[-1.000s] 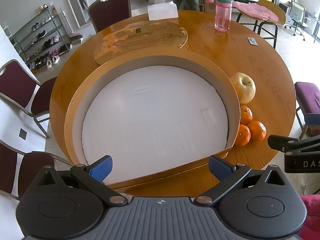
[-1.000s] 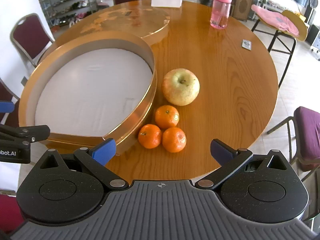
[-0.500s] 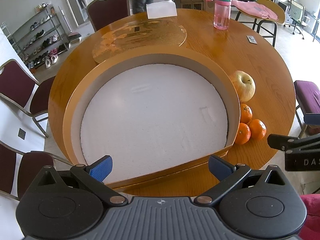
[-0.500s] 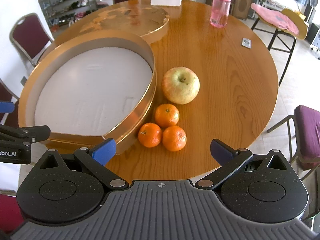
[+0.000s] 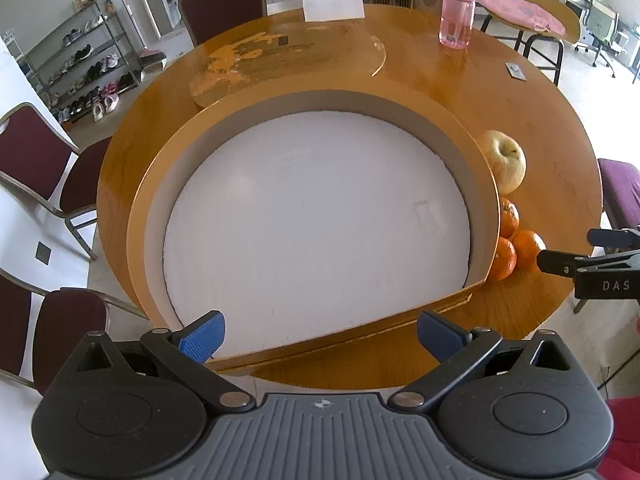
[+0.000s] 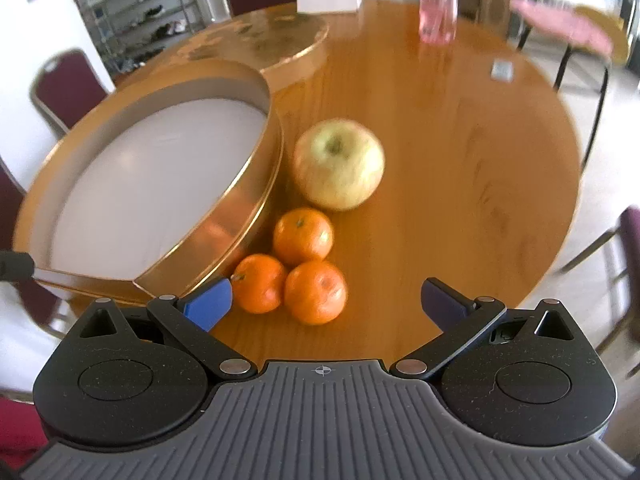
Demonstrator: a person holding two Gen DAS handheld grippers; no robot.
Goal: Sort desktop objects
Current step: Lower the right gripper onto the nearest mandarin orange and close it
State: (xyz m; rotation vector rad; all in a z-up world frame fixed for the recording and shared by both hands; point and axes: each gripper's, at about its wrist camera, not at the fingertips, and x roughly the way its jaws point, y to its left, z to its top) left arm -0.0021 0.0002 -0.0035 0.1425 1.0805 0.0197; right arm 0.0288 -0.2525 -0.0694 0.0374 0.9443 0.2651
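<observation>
In the left view the box (image 5: 486, 200) wall hid part of the oranges (image 5: 528, 250) and apple (image 5: 506, 160); the right view was blurred. The gold half-round box with its white foam floor lay on the glossy wooden table (image 6: 460, 140), the smooth apple (image 6: 339, 163) and three dimpled oranges (image 6: 303, 236) just right of it. The left claw (image 5: 320, 334) and right claw (image 6: 326, 302) both gaped wide, holding nothing.

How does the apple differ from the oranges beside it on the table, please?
The apple is yellow-green and plainly larger; the oranges are small and deep orange. There is one apple, while the oranges are three, bunched together and touching. The apple lies farther from the right tool; the oranges sit just ahead of it. All rest on the wooden table beside the gold box, outside it.
</observation>
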